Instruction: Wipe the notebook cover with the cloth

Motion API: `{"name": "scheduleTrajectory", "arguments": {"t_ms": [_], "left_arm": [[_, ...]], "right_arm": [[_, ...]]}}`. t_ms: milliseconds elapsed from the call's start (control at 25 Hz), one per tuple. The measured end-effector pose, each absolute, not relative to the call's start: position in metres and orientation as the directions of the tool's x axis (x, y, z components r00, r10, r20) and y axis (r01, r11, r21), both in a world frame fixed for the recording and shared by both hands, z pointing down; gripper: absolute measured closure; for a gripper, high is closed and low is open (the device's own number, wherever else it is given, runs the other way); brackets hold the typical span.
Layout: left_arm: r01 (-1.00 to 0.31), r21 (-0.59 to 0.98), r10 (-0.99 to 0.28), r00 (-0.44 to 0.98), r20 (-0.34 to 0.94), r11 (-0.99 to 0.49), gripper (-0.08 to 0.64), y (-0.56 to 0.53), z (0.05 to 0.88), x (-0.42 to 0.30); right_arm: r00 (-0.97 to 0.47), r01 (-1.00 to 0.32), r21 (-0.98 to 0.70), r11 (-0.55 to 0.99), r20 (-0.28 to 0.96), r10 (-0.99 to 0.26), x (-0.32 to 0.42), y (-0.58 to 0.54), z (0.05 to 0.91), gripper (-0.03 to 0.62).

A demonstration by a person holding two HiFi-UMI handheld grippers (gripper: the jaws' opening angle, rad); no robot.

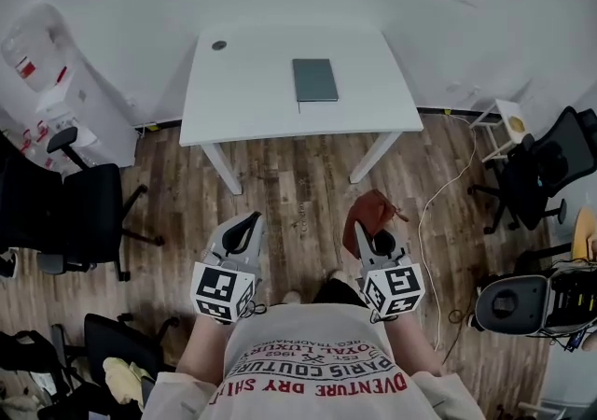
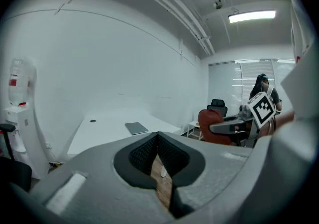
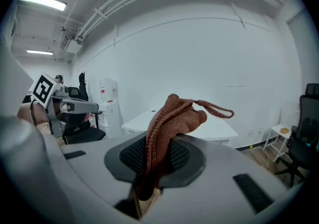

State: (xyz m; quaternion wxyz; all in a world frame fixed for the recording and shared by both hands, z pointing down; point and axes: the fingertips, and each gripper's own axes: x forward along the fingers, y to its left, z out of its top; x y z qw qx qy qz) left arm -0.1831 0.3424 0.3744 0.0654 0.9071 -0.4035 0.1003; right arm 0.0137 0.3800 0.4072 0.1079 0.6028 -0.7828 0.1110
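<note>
A grey notebook [image 1: 315, 79] lies flat near the middle of the white table [image 1: 242, 101], far ahead of both grippers. My right gripper [image 1: 366, 225] is shut on a rust-brown knitted cloth [image 1: 371, 210], held over the wood floor well short of the table. In the right gripper view the cloth [image 3: 172, 118] bunches up out of the jaws, a loop sticking out to the right. My left gripper [image 1: 252, 220] is shut with nothing in it. From the left gripper view I see the notebook [image 2: 136, 128] on the tabletop beyond the closed tips [image 2: 157, 135].
A black office chair [image 1: 65, 213] stands at the left and another [image 1: 546, 171] at the right. A water dispenser [image 1: 42, 73] is at the far left, a small white side table [image 1: 504, 124] beside the table's right end. A white cable [image 1: 424, 222] runs across the floor.
</note>
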Motion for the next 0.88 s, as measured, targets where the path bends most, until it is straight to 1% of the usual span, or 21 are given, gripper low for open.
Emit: {"name": "scheduleTrajectory", "arguments": {"t_ms": [200, 440, 720, 880], "left_arm": [[-0.757, 0.049, -0.726, 0.641, 0.251, -0.651, 0.55, 0.308, 0.386, -0.174], [-0.814, 0.036, -0.784, 0.569, 0.247, -0.58, 0.549, 0.245, 0.386, -0.158], [-0.856, 0.019, -0.831, 0.507, 0.229, -0.517, 0.551, 0.154, 0.362, -0.115], [-0.87, 0.007, -0.849, 0.483, 0.214, -0.493, 0.55, 0.1, 0.359, -0.08]], "right_arm": [[-0.25, -0.968, -0.057, 0.245, 0.32, -0.914, 0.028, 0.336, 0.419, 0.518], [-0.324, -0.945, -0.057, 0.323, 0.305, -0.896, 0.05, 0.252, 0.42, 0.518], [-0.406, -0.911, -0.049, 0.408, 0.268, -0.874, 0.091, 0.135, 0.392, 0.518], [-0.42, -0.905, -0.051, 0.423, 0.27, -0.866, 0.129, 0.076, 0.393, 0.518]]}}
